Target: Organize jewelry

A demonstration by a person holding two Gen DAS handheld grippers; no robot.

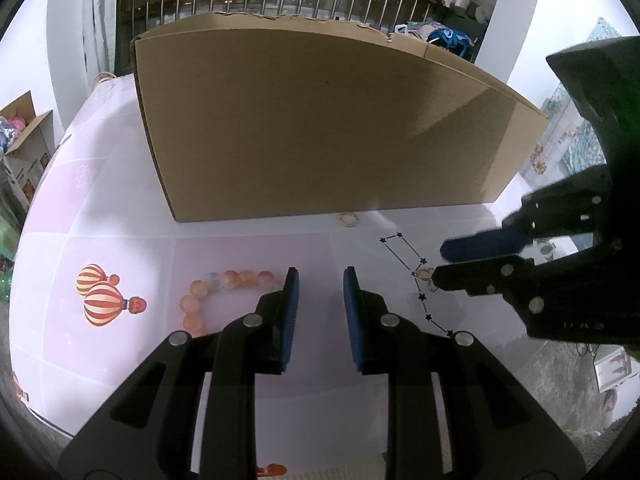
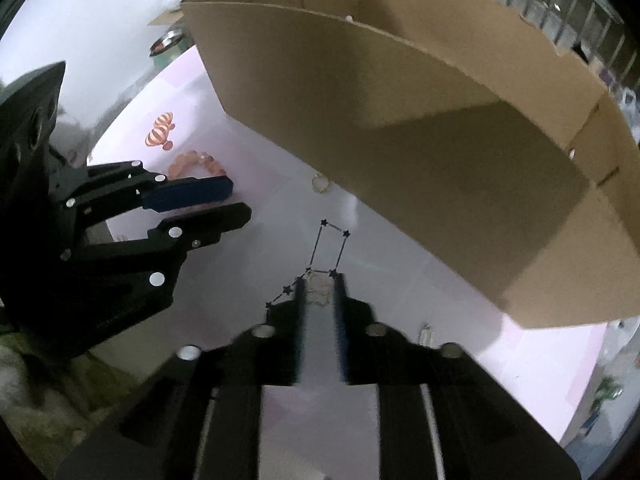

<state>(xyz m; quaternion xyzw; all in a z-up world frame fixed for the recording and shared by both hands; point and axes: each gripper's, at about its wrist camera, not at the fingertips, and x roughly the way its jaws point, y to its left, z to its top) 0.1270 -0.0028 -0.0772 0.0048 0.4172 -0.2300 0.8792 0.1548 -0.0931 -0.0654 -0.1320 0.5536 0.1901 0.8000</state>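
A small pair of gold rings (image 2: 320, 289) lies on the white mat between the tips of my right gripper (image 2: 320, 294), whose jaws stand apart around it. In the left wrist view the same rings (image 1: 426, 276) lie at the right gripper's (image 1: 438, 264) tips. My left gripper (image 1: 320, 280) is open and empty above the mat. A pink-orange bead bracelet (image 1: 208, 292) lies just left of its left finger and shows in the right wrist view (image 2: 196, 164) too. Another small ring (image 1: 348, 219) lies by the cardboard box (image 1: 320, 120); it also shows in the right wrist view (image 2: 320, 182).
The open cardboard box (image 2: 440, 140) stands at the back of the table. The mat (image 1: 100, 200) has balloon prints (image 1: 100, 296) and a star constellation print (image 2: 330, 246). A small clear piece (image 2: 426, 334) lies right of my right gripper. Carpeted floor (image 1: 560, 380) lies beyond the table's edge.
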